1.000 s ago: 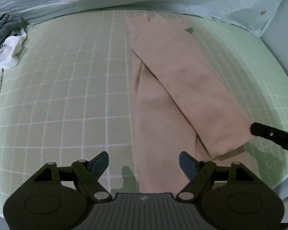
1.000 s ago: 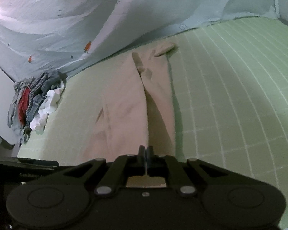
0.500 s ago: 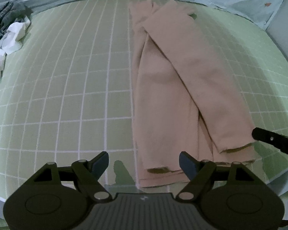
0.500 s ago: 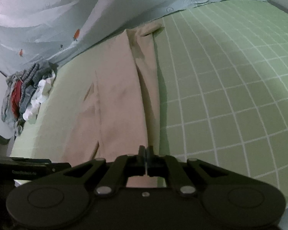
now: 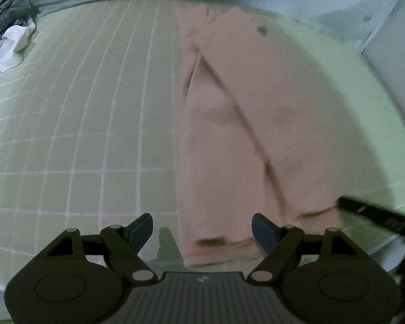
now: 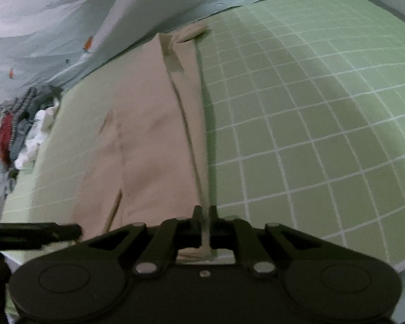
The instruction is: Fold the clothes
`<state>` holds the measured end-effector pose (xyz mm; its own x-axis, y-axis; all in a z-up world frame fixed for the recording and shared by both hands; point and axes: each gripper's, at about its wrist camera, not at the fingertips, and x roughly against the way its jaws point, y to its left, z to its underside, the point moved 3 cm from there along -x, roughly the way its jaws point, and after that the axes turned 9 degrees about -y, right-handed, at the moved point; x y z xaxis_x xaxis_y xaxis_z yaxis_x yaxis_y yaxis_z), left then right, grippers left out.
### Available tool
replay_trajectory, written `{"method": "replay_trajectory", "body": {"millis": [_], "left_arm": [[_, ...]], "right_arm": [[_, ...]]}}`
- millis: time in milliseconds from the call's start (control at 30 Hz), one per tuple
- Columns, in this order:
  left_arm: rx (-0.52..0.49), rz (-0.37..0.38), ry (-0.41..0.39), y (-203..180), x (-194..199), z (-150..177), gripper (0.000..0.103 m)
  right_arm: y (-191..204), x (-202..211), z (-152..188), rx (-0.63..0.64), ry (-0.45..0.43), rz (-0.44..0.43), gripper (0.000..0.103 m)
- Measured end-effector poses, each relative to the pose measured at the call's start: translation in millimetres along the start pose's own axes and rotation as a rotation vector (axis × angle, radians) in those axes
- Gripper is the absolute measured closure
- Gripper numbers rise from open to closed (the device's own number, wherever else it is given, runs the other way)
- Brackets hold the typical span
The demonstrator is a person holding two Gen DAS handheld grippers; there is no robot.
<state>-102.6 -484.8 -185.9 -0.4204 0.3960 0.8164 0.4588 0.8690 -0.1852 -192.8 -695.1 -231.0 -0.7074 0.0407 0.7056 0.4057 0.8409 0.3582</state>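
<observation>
A long pinkish-tan garment (image 5: pixel 229 135) lies stretched on a green gridded sheet (image 5: pixel 81 135), folded lengthwise with one layer over the other. My left gripper (image 5: pixel 202 232) is open, hovering just above the garment's near hem, its right finger over the cloth. My right gripper (image 6: pixel 205 216) is shut on the garment's near right edge (image 6: pixel 205 245), which passes between its fingers. The garment also shows in the right wrist view (image 6: pixel 154 140). The right gripper's finger shows at the right of the left wrist view (image 5: pixel 375 213).
A heap of unfolded clothes (image 6: pixel 19 132) lies at the far left of the bed, also visible in the left wrist view (image 5: pixel 5 35). A pale blue printed cloth (image 6: pixel 67 13) hangs behind the bed. The bed's near edge is close below both grippers.
Both grippers have dropped closer to the garment's near hem and the views are blurred by motion. The right gripper stays shut on the cloth edge; the left stays open.
</observation>
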Motion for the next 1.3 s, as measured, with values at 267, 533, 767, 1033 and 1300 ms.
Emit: {"method": "replay_trajectory", "body": {"millis": [267, 533, 767, 1033, 1300], "left_arm": [[-0.019, -0.016, -0.003, 3.0, -4.3, -6.0, 0.022], [-0.026, -0.026, 0.049, 10.6, -16.9, -1.0, 0.021], [-0.036, 0.032, 0.081, 7.3, -23.8, -3.0, 0.030], [-0.119, 0.112, 0.106, -6.4, -28.1, -5.9, 0.089], [-0.138, 0.167, -0.003, -16.6, -2.8, -39.3, 0.091]], "right_arm": [[4.9, -4.6, -4.2, -0.027, -0.022, 0.025, 0.057], [21.7, -15.4, -1.3, 0.031, 0.010, 0.014, 0.047], [34.0, -22.3, -0.5, 0.094, 0.035, 0.028, 0.066], [35.6, -19.7, -3.2, 0.070, 0.044, -0.029, 0.090], [47.0, -1.4, -36.6, 0.062, -0.058, -0.109, 0.091]]}}
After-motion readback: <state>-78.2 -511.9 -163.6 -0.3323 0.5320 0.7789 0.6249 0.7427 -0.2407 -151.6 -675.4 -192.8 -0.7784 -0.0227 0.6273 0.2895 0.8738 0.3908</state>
